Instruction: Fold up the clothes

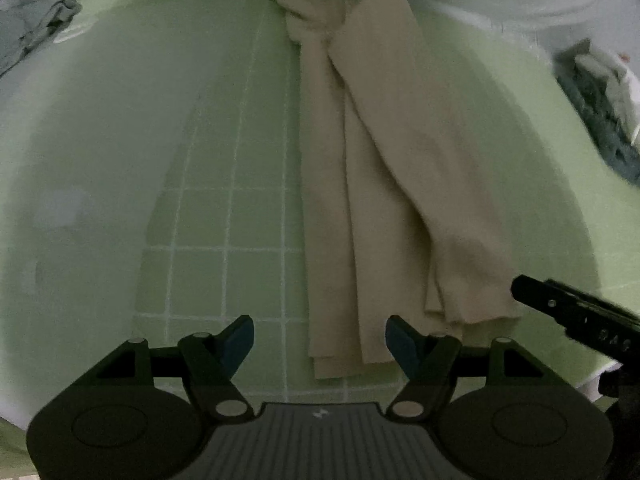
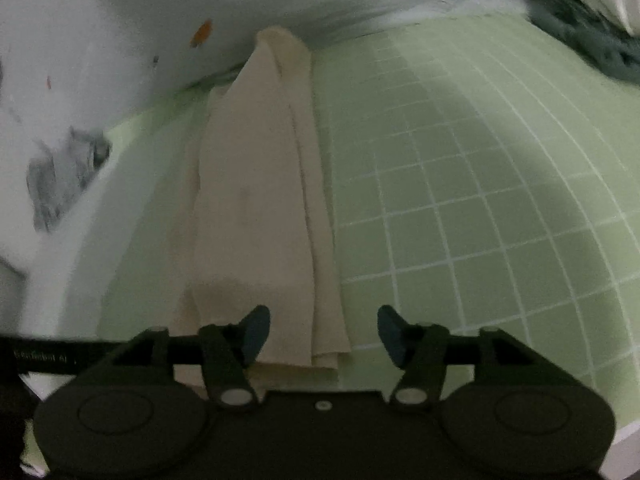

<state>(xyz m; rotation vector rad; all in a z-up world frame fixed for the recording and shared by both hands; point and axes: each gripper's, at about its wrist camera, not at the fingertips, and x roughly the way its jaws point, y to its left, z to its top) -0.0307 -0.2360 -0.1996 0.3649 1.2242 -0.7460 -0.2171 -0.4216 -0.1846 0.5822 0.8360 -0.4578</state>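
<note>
A long beige cloth (image 1: pixel 384 184) lies folded into a narrow strip on a green mat (image 1: pixel 224 216) printed with a white grid, which covers the bench. The strip runs from the near edge of the mat away toward the far edge, where its end bunches up against a pale wall (image 2: pixel 160 20). Several layers show at its near end, their edges stepped and not quite aligned.

The left gripper (image 1: pixel 320 340) hovers above the near end of the cloth, its fingers (image 1: pixel 240 338) spread wide and holding nothing. In the left wrist view, the right gripper juts in from the right edge, just beside the cloth's near corner.

The right gripper (image 2: pixel 324 332) also has its fingers (image 2: pixel 390 334) spread apart and empty; the near end of the cloth lies beneath and between them, closer to the left one. A dark green and grey pile of clothes (image 2: pixel 584 20) sits at the far right corner of the mat, and another crumpled grey garment (image 1: pixel 32 28) lies at the far left.
</note>
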